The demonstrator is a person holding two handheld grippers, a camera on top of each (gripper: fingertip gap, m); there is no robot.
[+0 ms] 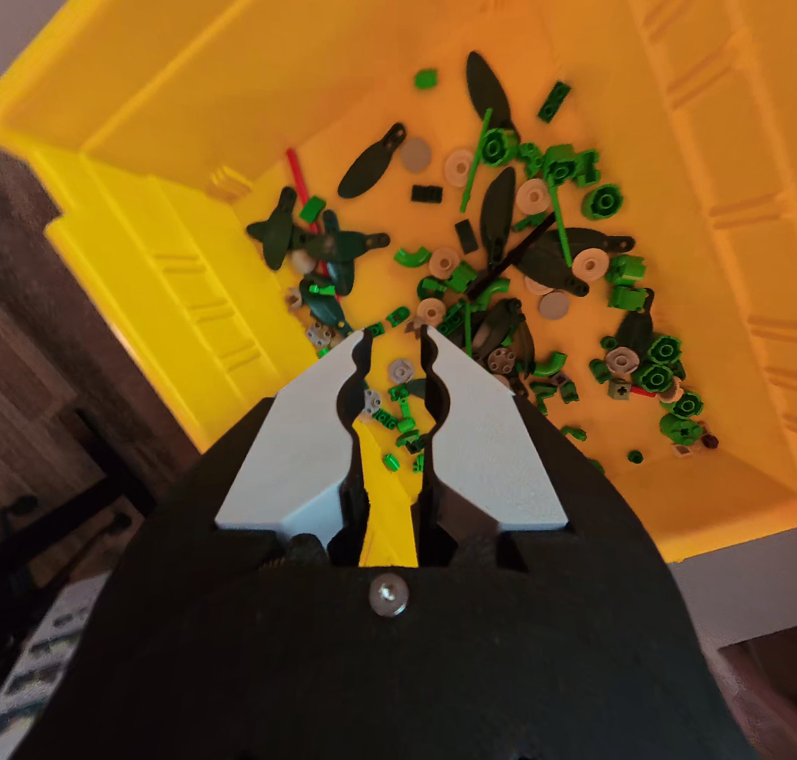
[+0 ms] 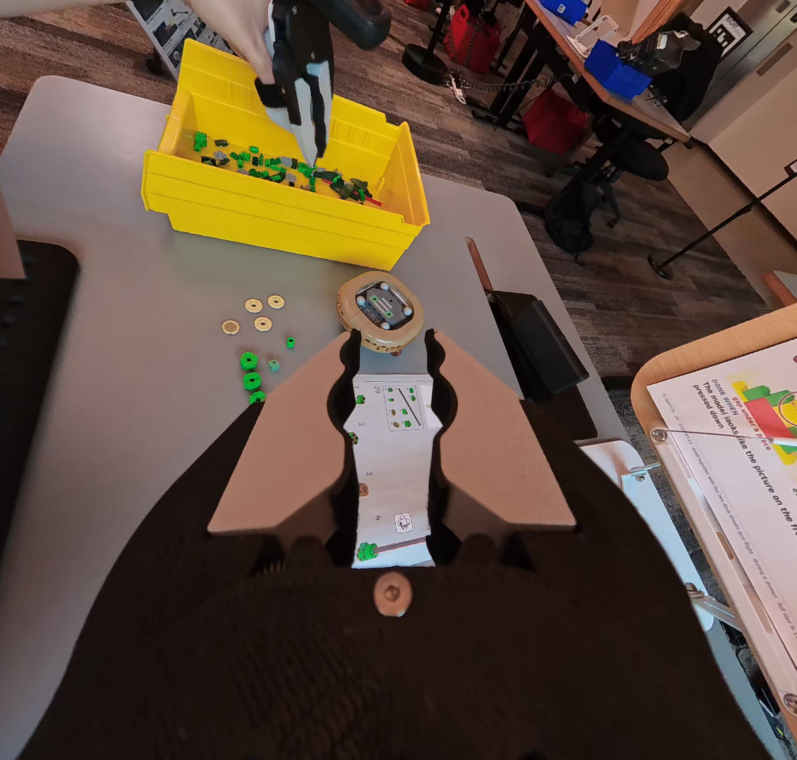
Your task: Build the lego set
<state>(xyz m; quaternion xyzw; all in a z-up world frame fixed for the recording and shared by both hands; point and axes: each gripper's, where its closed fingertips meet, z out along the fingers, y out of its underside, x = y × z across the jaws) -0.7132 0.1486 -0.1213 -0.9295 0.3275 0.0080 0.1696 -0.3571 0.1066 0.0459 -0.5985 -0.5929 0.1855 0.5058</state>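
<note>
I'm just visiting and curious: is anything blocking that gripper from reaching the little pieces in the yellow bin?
Nothing visible does. The left gripper is already inside the open-topped yellow plastic bin, its fingers slightly apart just above the loose green and grey lego pieces.

Warm indoor light makes the yellow bin glow orange ahead of the left claw. Edges bend and look blurry.
</note>
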